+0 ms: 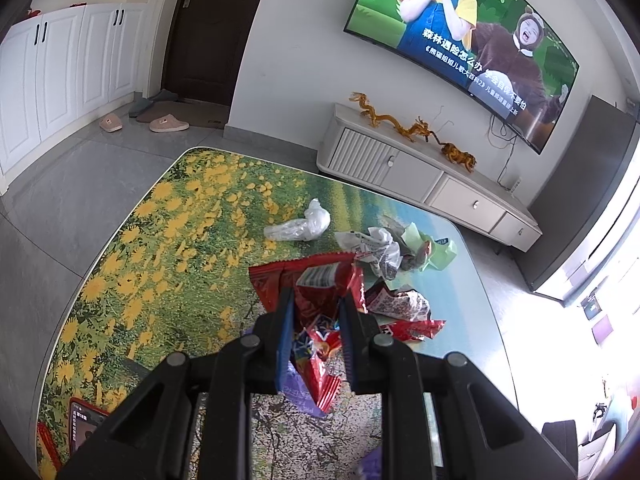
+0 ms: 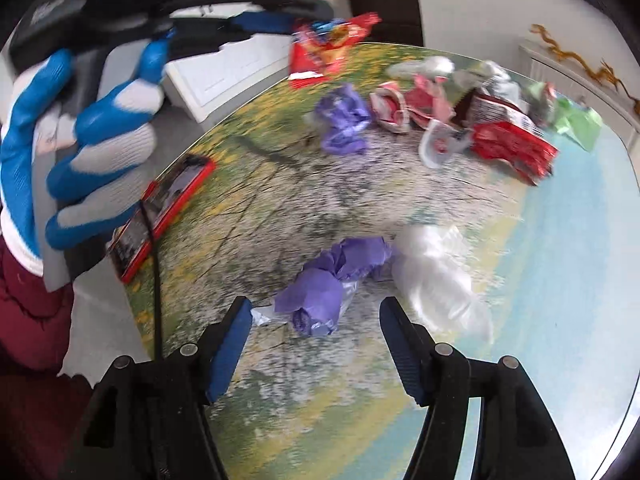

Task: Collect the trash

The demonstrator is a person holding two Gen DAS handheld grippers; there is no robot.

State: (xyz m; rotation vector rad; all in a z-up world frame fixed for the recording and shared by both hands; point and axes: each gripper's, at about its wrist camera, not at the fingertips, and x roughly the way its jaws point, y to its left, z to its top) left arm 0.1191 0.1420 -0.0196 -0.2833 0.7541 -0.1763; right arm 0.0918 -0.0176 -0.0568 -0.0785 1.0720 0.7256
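In the left wrist view, the left hand-held gripper (image 1: 316, 300) is clamped narrowly on a red snack bag (image 1: 320, 300), its blue pads pressing the crumpled foil from both sides so the bag hangs above the bench (image 1: 132, 240). The bench carries a printed cover of yellow flowers and blue water. Past the held bag lies a clear plastic bag (image 1: 300, 226), apart from the rest. To its right sits a heap of trash: a white printed wrapper (image 1: 376, 250) touching a light green paper (image 1: 436, 252), and nearer the gripper a dark red wrapper (image 1: 400, 302). A red phone (image 1: 82, 426) lies at the near left edge of the bench. Beyond the bench stand a white TV cabinet (image 1: 420, 180) and a switched-on television (image 1: 468, 40).

In the right wrist view, which is blurred, the right hand-held gripper (image 2: 316, 312) stands wide, nothing pressed between its pads. A crumpled purple wrapper (image 2: 328, 280) lies on the bench just ahead of the fingertips, roughly between them, and a clear plastic sheet (image 2: 436, 276) touches its right side. Further off a second purple wrapper (image 2: 344, 120) lies near pink and red wrappers (image 2: 412, 108) and a red packet (image 2: 512, 144). At the upper left, a gloved hand (image 2: 76, 132) grips the other tool, with the red snack bag held above the bench's far edge.
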